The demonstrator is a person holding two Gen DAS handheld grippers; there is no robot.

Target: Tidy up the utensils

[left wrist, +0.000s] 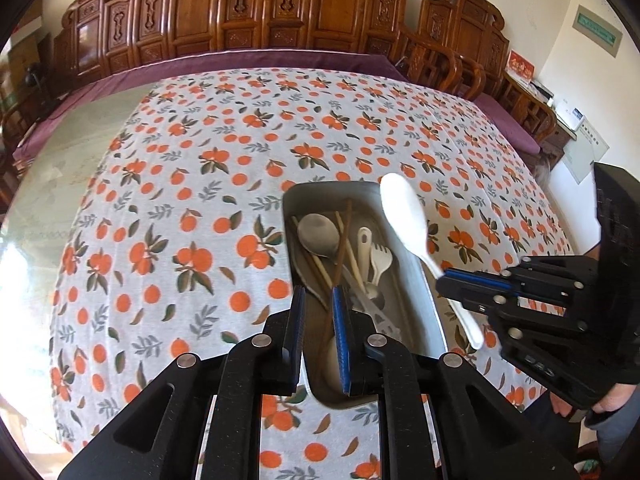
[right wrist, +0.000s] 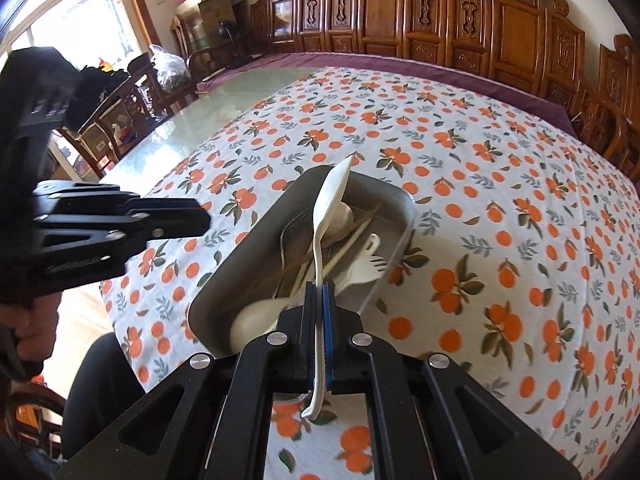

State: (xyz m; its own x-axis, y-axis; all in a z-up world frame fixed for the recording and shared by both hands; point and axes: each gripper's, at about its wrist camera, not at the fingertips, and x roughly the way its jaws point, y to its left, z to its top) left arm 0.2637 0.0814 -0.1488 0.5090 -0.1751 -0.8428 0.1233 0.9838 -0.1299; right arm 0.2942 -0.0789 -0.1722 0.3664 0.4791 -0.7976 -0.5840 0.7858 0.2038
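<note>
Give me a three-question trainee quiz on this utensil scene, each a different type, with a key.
1. True or false: the right gripper is shut on the long white plastic spoon.
2. Where do the brown wooden chopsticks lie? A) on the orange-patterned tablecloth B) in the rectangular grey metal tray C) in the left gripper
3. Fill in: between its jaws, the left gripper holds ____.

Key: 1 true; 2 B; 3 nothing

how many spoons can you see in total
3, maybe more hidden: white spoon held in the right gripper, grey spoon at the tray's far end, beige spoon at its near end.
</note>
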